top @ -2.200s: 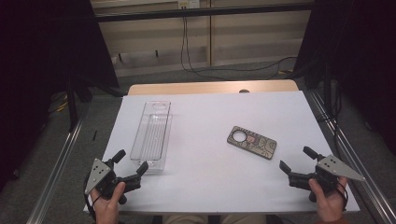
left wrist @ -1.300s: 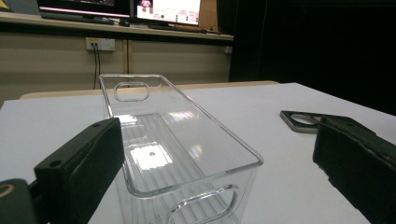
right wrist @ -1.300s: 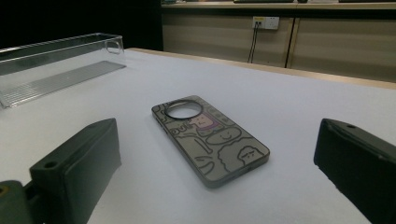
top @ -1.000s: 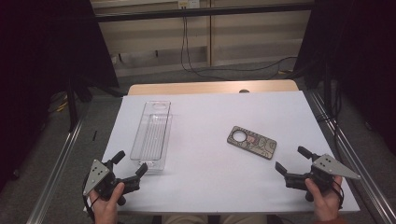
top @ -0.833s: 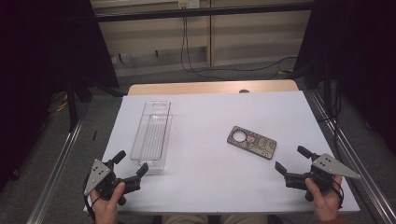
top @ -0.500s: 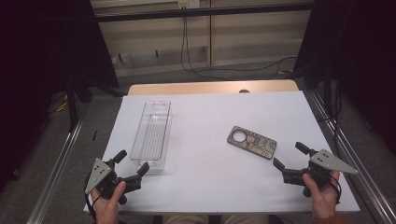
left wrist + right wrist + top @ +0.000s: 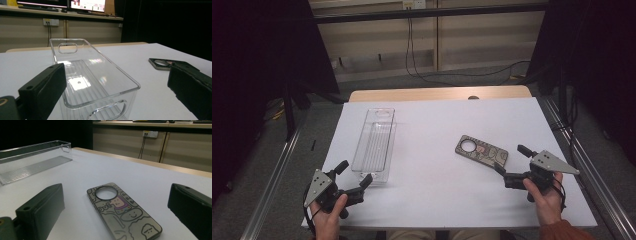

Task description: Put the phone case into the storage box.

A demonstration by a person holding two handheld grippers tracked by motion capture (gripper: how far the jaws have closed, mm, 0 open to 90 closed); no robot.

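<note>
The phone case (image 7: pixel 123 212), thin, light and slick, lies flat at 12 o'clock of the wide-open right gripper (image 7: pixel 511 163); pinching its long edges looks best. The left gripper (image 7: pixel 353 174) gapes wide at the tray (image 7: pixel 374 142).

The only lettering stands on the phone case (image 7: pixel 123 213), lying flat on the white table (image 7: pixel 437 135) at about 3 o'clock from the table's middle in the high view. In the right gripper view, bubble-style doodle letters that seem to read "out" sit at about 7 o'clock below its round camera ring, among cartoon faces. Nothing on the distant monitor screens (image 7: pixel 87 5) at 12 o'clock in the left gripper view is sharp enough to read.
</note>
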